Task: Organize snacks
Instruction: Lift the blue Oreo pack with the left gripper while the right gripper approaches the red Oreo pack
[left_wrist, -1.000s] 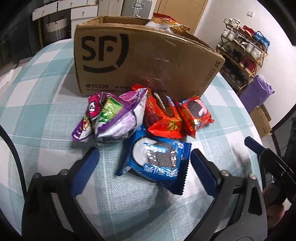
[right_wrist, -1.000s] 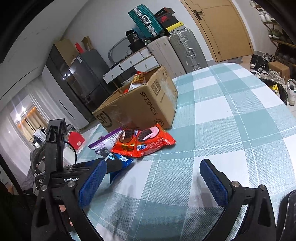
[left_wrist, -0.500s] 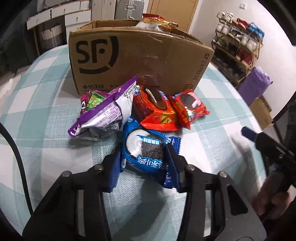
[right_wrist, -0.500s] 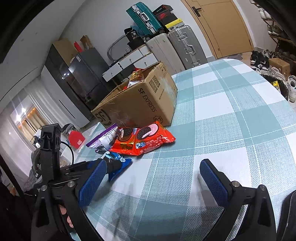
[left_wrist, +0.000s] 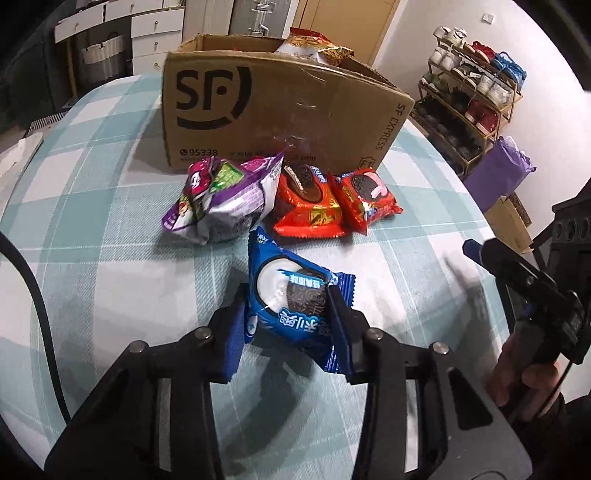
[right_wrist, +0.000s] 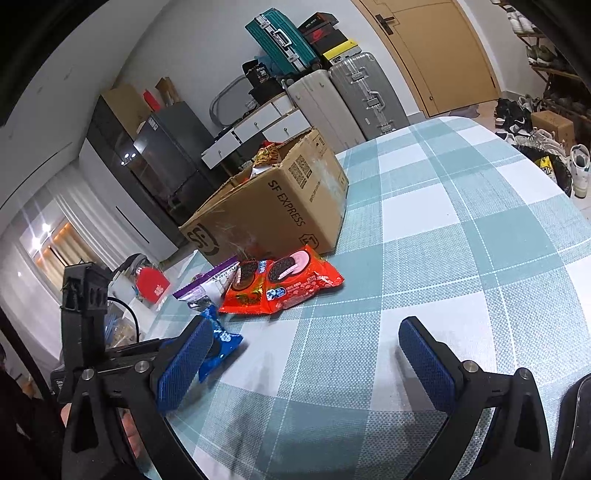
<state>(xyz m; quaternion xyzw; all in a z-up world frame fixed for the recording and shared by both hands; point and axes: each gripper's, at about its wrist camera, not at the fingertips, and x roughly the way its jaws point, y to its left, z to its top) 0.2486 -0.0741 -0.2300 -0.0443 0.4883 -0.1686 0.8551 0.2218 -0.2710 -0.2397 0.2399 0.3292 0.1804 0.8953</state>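
My left gripper (left_wrist: 288, 295) is shut on a blue cookie packet (left_wrist: 286, 291) and holds it just above the checked tablecloth; the packet also shows in the right wrist view (right_wrist: 221, 341). Behind it lie a purple snack bag (left_wrist: 221, 199), a large red cookie packet (left_wrist: 306, 203) and a smaller red cookie packet (left_wrist: 365, 197), in front of an open SF cardboard box (left_wrist: 273, 107) with snacks inside. My right gripper (right_wrist: 301, 354) is open and empty over the table, to the right of the pile (right_wrist: 280, 280).
The round table (right_wrist: 461, 240) has a teal checked cloth. A shoe rack (left_wrist: 476, 92) and a purple bag (left_wrist: 498, 173) stand off the table's right side. Suitcases (right_wrist: 347, 96) and drawers stand behind the box.
My left gripper closed on the blue cookie packet and lifted it back toward me, away from the pile. The right gripper stayed open and shifted slightly.
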